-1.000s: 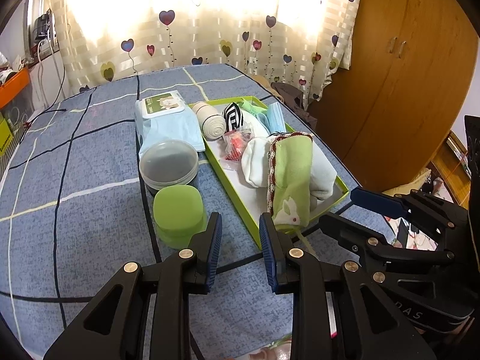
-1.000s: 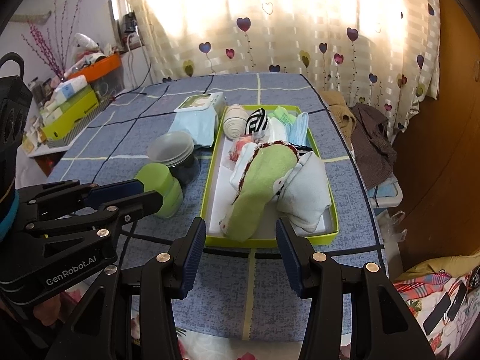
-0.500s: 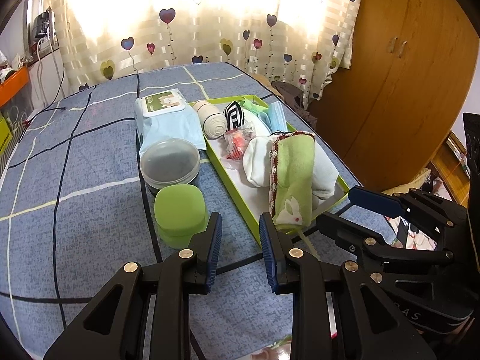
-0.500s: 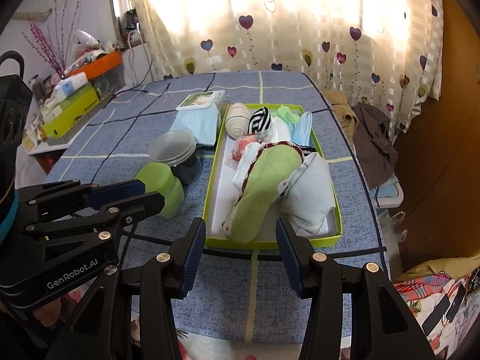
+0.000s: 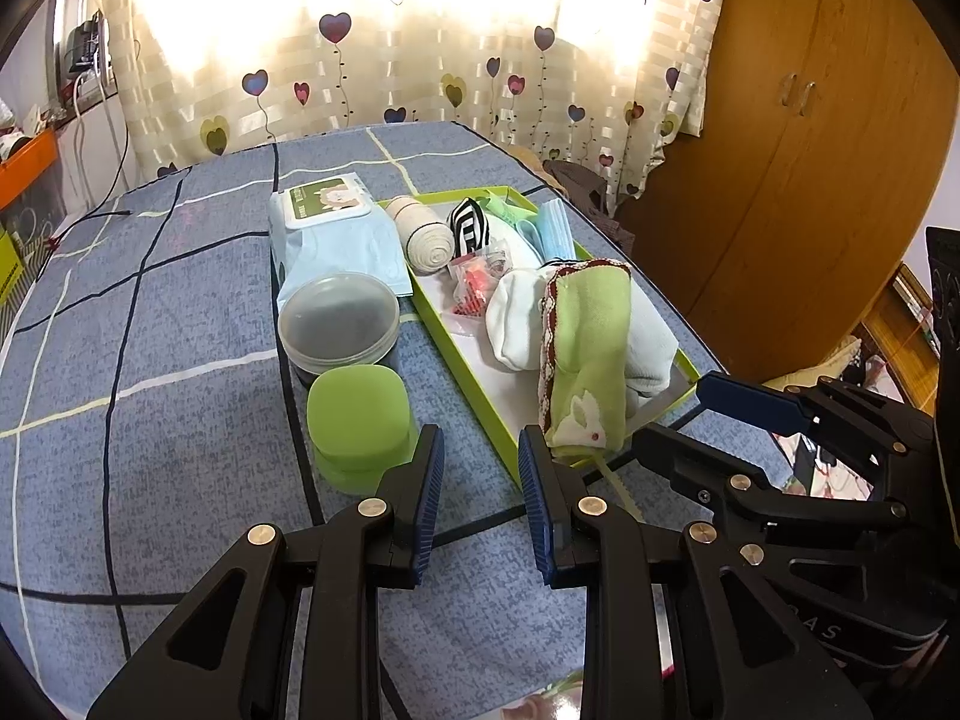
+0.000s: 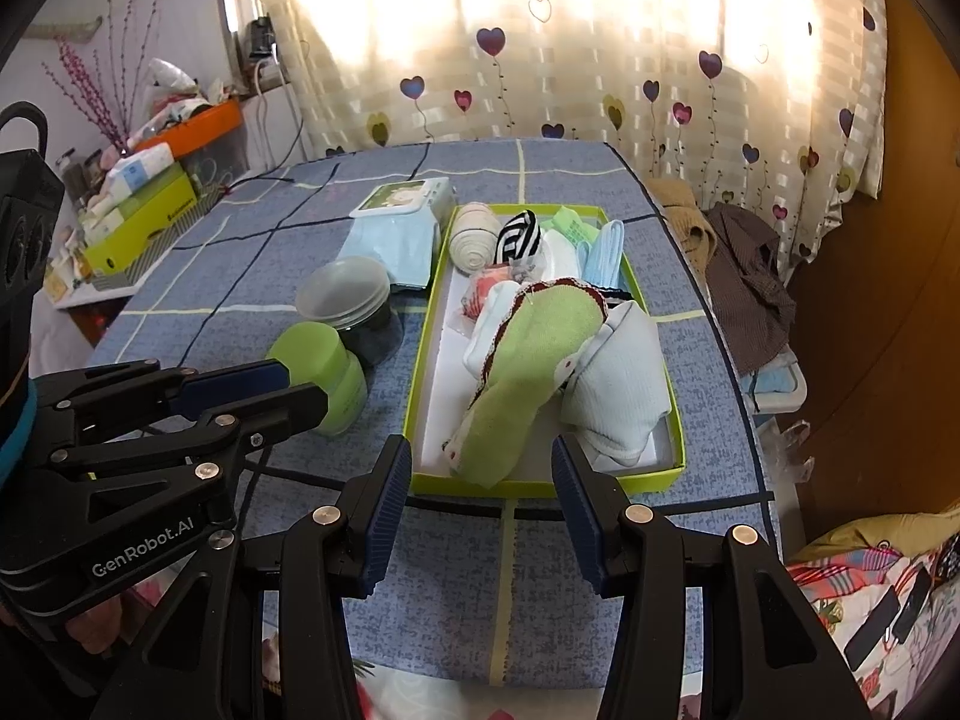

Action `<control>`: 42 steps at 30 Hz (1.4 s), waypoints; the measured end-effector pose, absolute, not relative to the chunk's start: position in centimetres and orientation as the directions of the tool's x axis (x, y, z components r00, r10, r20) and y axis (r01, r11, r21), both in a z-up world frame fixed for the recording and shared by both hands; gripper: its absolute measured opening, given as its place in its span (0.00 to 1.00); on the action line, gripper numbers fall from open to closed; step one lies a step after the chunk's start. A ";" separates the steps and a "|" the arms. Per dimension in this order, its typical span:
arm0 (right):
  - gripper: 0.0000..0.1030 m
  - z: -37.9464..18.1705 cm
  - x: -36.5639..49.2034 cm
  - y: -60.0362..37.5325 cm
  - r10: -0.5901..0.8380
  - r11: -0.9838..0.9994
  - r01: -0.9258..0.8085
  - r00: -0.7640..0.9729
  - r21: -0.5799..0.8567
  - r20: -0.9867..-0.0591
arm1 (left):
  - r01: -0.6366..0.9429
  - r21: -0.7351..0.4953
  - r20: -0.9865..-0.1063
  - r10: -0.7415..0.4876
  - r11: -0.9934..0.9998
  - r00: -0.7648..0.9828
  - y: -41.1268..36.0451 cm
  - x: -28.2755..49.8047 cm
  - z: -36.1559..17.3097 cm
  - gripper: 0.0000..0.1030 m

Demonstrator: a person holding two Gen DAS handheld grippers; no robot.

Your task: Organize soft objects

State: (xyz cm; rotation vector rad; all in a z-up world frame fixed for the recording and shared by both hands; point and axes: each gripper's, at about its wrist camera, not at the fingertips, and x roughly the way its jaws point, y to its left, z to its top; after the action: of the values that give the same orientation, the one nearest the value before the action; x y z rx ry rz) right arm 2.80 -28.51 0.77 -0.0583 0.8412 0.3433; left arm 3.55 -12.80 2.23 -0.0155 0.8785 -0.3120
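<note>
Both the left tongs (image 5: pixel 480 495) and right tongs (image 6: pixel 483 507) hang released before the tray (image 6: pixel 543 487); next likely tucks the green sock (image 6: pixel 528 360) off its near edge.

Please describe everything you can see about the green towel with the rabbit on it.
The green towel looks like soft terry cloth with a dark red and white trim and a small white rabbit at its near end. It lies folded lengthwise in the green tray, draped over white cloths, its near end resting on the tray's front rim. No gripper touches it.
</note>
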 end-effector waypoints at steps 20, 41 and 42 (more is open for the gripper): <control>0.47 0.8 2.8 -28.3 0.274 0.943 -0.321 0.614 0.083 -0.740 | 0.262 -0.139 -0.758 -0.272 0.955 0.593 -12.8 3.5 2.2 0.26; 0.47 0.9 2.8 -28.2 0.273 0.944 -0.321 0.614 0.082 -0.741 | 0.262 -0.139 -0.759 -0.273 0.955 0.591 -12.7 3.3 2.4 0.26; 0.47 0.8 2.8 -28.2 0.272 0.944 -0.320 0.614 0.081 -0.741 | 0.263 -0.141 -0.759 -0.275 0.954 0.591 -12.7 3.3 2.3 0.26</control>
State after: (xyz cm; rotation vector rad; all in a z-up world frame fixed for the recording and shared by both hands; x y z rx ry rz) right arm 2.78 -28.24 0.84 -0.0613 0.8433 0.3418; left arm 3.30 -12.72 2.34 -0.0146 0.8852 -0.3129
